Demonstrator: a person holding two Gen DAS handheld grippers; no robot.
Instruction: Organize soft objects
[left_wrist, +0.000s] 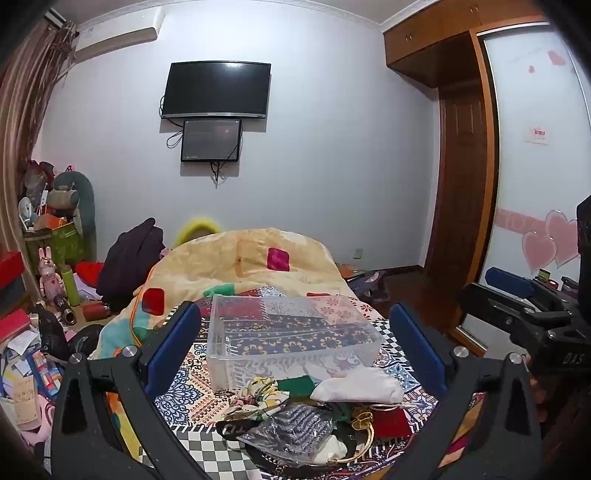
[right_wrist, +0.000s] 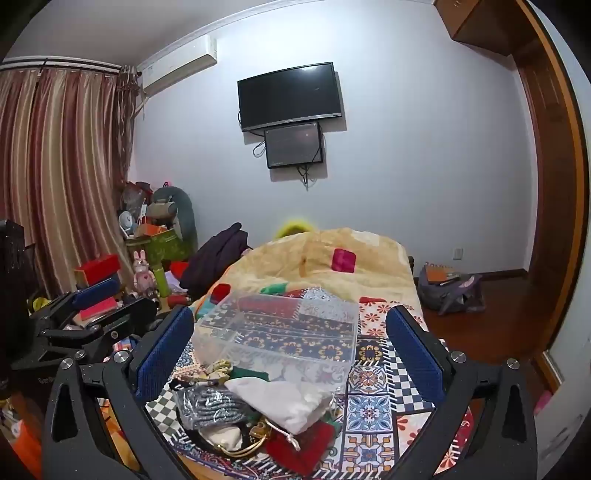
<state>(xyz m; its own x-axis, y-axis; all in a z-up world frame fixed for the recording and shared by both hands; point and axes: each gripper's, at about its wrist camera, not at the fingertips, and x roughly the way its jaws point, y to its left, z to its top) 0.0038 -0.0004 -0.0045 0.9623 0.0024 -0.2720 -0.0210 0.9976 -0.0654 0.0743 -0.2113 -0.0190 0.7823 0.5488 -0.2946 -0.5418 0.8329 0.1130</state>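
A clear plastic box (left_wrist: 291, 332) (right_wrist: 280, 332) stands empty on the patterned bedspread (left_wrist: 399, 373). In front of it lies a pile of soft things: a white drawstring pouch (left_wrist: 360, 386) (right_wrist: 288, 402), a grey knit item in a clear bag (left_wrist: 295, 430) (right_wrist: 214, 406), a red pouch (left_wrist: 389, 422) (right_wrist: 306, 448), a green cloth (left_wrist: 295, 384) and a floral scrunchie (right_wrist: 218, 369). My left gripper (left_wrist: 295, 347) is open and empty, raised above the pile. My right gripper (right_wrist: 291, 343) is open and empty too. Each gripper shows at the other view's edge.
A yellow quilt (left_wrist: 240, 258) is heaped on the bed behind the box. Cluttered boxes and toys (right_wrist: 147, 266) fill the left floor by the curtain. A bag (right_wrist: 450, 291) lies on the wooden floor to the right, near the wardrobe.
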